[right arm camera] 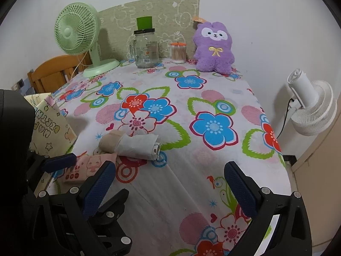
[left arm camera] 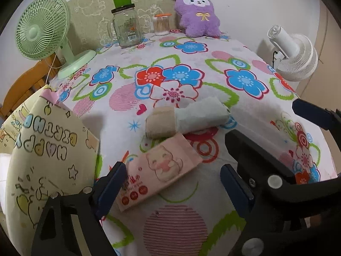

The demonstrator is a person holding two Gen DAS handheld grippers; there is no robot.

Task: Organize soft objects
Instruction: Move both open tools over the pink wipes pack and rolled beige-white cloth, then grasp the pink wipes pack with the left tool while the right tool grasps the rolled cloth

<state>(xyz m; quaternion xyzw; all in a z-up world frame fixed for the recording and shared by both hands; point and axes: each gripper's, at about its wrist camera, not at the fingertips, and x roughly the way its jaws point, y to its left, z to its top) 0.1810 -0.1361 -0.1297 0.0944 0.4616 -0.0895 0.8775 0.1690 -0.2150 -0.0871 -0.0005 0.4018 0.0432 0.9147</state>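
Observation:
A pink pack of wipes (left arm camera: 162, 168) lies on the flowered tablecloth between the open fingers of my left gripper (left arm camera: 172, 188), not gripped. Just beyond it lie a beige rolled cloth (left arm camera: 158, 125) and a pale rolled cloth (left arm camera: 200, 115), touching end to end. In the right wrist view the wipes pack (right arm camera: 85, 168) and the rolls (right arm camera: 136, 145) lie to the left. My right gripper (right arm camera: 170, 188) is open and empty over bare tablecloth. A purple plush toy (right arm camera: 214, 48) sits at the far edge. A "Happy Birthday" paper bag (left arm camera: 46, 162) stands at the left.
A green desk fan (right arm camera: 77, 34), a glass jar (right arm camera: 147, 48) and a cotton swab tub (right arm camera: 179, 52) stand along the back. A white fan (right arm camera: 313, 106) is beyond the table's right edge. A wooden chair (right arm camera: 49, 74) is at the back left.

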